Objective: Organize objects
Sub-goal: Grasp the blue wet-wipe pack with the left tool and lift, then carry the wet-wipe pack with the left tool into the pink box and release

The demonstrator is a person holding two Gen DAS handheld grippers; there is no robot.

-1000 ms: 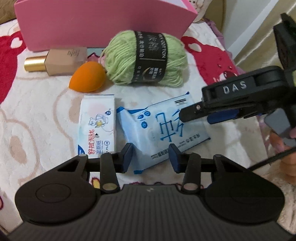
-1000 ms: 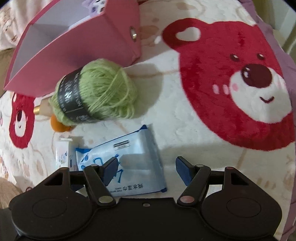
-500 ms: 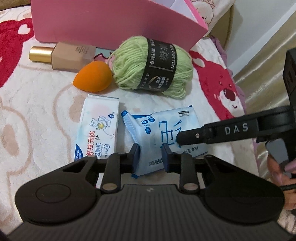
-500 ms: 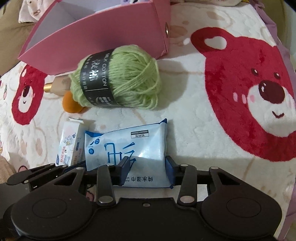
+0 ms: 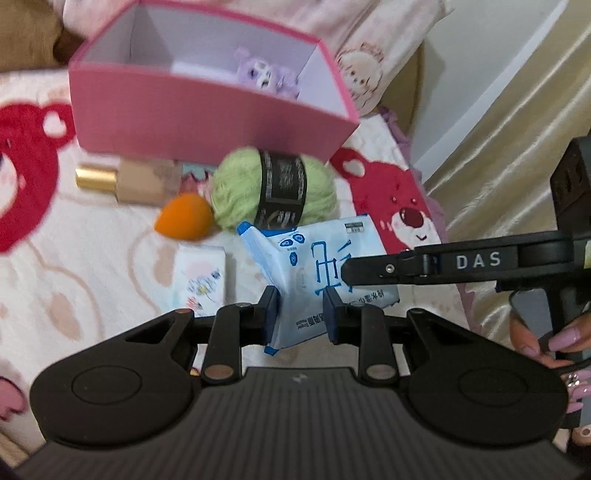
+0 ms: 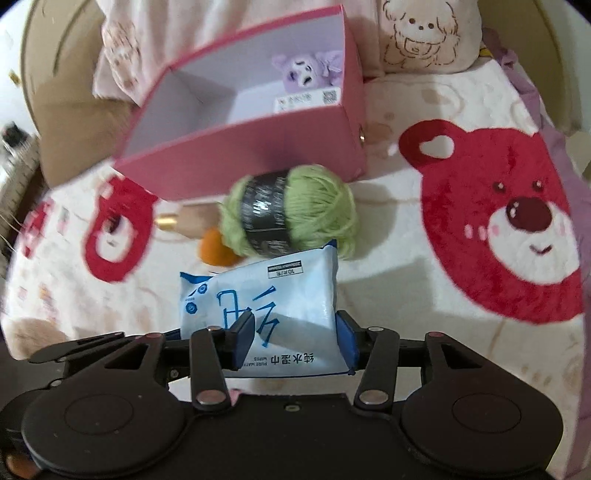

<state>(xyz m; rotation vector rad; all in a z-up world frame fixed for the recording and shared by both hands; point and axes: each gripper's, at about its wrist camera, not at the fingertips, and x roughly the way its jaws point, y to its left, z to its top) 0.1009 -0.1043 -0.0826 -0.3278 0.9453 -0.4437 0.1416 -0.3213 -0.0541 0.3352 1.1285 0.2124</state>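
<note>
Both grippers are shut on one blue wet-wipes pack (image 5: 314, 273), held lifted above the blanket. My left gripper (image 5: 300, 314) pinches its near corner. My right gripper (image 6: 293, 338) pinches its other end (image 6: 266, 299), and one of its fingers (image 5: 373, 271) shows across the pack in the left wrist view. An open pink box (image 5: 207, 110) stands behind, with a purple plush toy (image 5: 266, 75) inside. Green yarn (image 5: 273, 192), an orange sponge (image 5: 184, 218), a foundation bottle (image 5: 129, 181) and a small white wipes pack (image 5: 201, 280) lie on the blanket before the box.
A white blanket with red bear faces (image 6: 517, 229) covers the surface. Pillows (image 6: 424, 33) lie behind the box. A curtain (image 5: 509, 129) hangs at the right of the left wrist view. A hand with pink nails (image 5: 546, 339) holds the right gripper's handle.
Both grippers closed on the blue wipes pack and lifted it off the blanket. The box's open top has come into view.
</note>
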